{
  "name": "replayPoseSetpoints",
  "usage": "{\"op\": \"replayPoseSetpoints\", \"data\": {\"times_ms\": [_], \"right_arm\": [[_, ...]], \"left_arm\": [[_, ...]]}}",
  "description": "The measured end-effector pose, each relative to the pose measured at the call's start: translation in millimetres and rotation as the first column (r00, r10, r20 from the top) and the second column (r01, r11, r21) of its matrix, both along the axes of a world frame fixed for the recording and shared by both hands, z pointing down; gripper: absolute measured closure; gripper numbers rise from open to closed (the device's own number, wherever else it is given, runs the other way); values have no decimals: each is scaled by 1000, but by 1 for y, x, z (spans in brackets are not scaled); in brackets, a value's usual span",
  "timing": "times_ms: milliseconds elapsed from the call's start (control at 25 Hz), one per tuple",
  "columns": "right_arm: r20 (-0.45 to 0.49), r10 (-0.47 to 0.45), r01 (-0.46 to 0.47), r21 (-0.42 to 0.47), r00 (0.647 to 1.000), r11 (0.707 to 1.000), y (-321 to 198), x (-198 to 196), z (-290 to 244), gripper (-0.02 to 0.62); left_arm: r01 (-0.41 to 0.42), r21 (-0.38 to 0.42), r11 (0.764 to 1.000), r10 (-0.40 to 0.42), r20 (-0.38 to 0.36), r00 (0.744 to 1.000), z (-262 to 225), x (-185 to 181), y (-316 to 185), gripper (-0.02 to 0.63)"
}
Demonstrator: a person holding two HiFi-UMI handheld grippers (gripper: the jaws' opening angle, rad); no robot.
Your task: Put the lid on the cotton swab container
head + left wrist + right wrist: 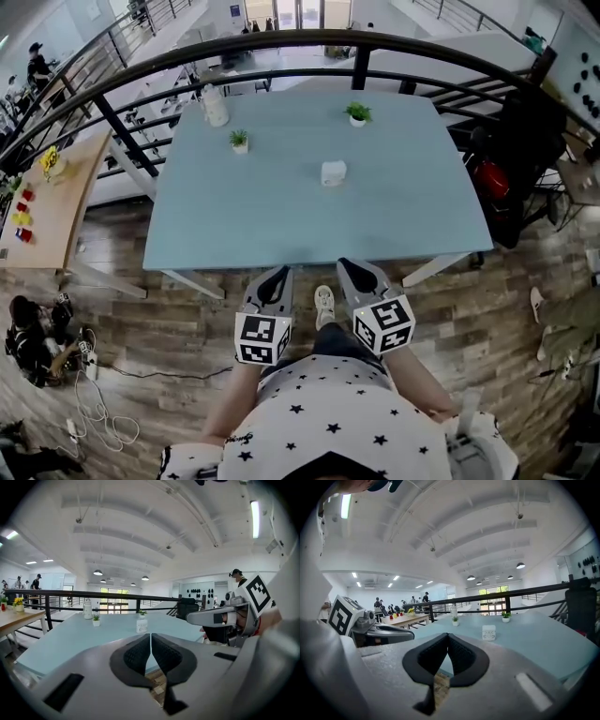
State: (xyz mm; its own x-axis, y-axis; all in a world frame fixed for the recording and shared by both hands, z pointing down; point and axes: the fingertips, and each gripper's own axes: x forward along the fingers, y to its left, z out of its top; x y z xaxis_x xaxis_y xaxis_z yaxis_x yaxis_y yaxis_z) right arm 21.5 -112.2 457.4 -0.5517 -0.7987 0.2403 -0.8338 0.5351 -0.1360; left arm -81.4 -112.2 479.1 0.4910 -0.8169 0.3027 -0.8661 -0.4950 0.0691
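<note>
A small white cotton swab container (333, 172) stands near the middle of the light blue table (234, 234). It also shows far ahead as the container (142, 626) in the left gripper view and the container (489, 632) in the right gripper view. I cannot make out a separate lid. My left gripper (278, 273) and right gripper (348, 266) hang side by side just short of the table's near edge, well away from the container. The left gripper (150, 634) is shut with nothing between its pads. The right gripper (448, 634) is shut and empty too.
Two small potted plants (239, 140) (357, 113) and a white bottle (216, 105) stand at the table's far side. A black railing (281, 42) curves behind it. A wooden table (47, 206) with coloured items is at the left. Cables (94, 412) lie on the floor.
</note>
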Motion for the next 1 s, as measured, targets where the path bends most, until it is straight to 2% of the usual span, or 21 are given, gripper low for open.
{"op": "replayPoseSetpoints", "data": {"times_ms": [720,1000], "right_arm": [[-19,2,-1,18,1000,1000,14,-8,-6,591],[-13,-3,3,15,1000,1000,13,-9,-3,591]], "left_arm": [[-18,25,1000,18,-18,1000,-11,-1,13,603],[-34,29,999,34,1,999,-10,0,14,603]]}}
